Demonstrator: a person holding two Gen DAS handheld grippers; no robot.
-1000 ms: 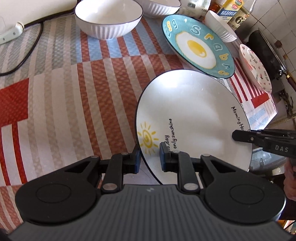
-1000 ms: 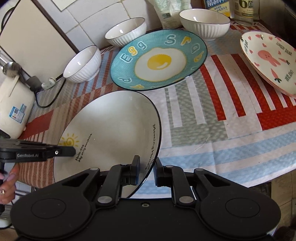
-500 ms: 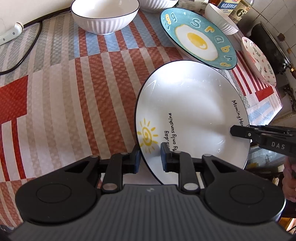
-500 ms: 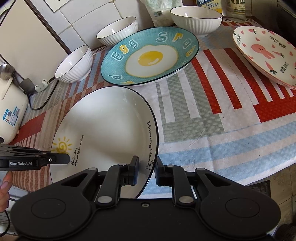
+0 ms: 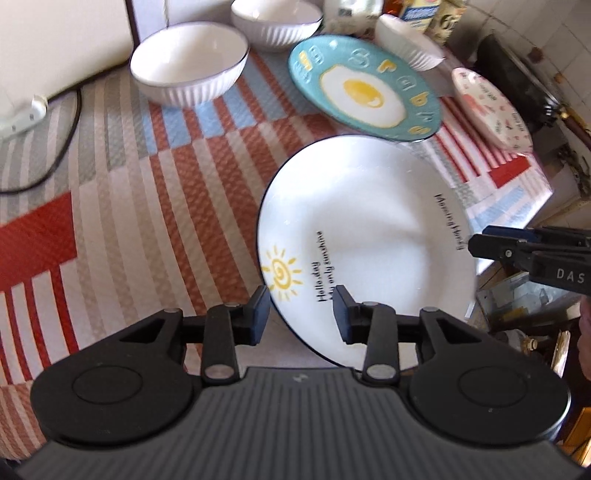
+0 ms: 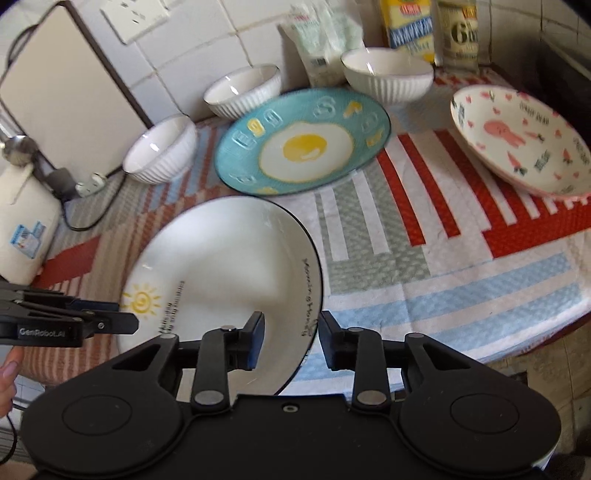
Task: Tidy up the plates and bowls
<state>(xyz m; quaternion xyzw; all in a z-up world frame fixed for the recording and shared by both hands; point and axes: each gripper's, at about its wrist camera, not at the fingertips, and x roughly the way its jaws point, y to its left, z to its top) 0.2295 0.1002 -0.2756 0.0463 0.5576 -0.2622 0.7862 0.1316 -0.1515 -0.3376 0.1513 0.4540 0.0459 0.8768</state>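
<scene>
A white plate with a yellow sun drawing rests on the striped cloth near the table's front edge. My left gripper is open, its fingers astride the plate's near rim by the sun. My right gripper is open, its fingers astride the opposite rim by the black lettering; it also shows in the left wrist view. A teal fried-egg plate lies just behind. A pink-patterned plate lies at the right. Three white ribbed bowls stand at the back.
A white appliance with a black cord stands at the left. Food packets and bottles line the tiled wall. A dark stove is beyond the table's right end. The table edge drops off close to my right gripper.
Both grippers have opened and let go of the sun plate's rim. The plate has moved a little further onto the table, toward the teal plate.
</scene>
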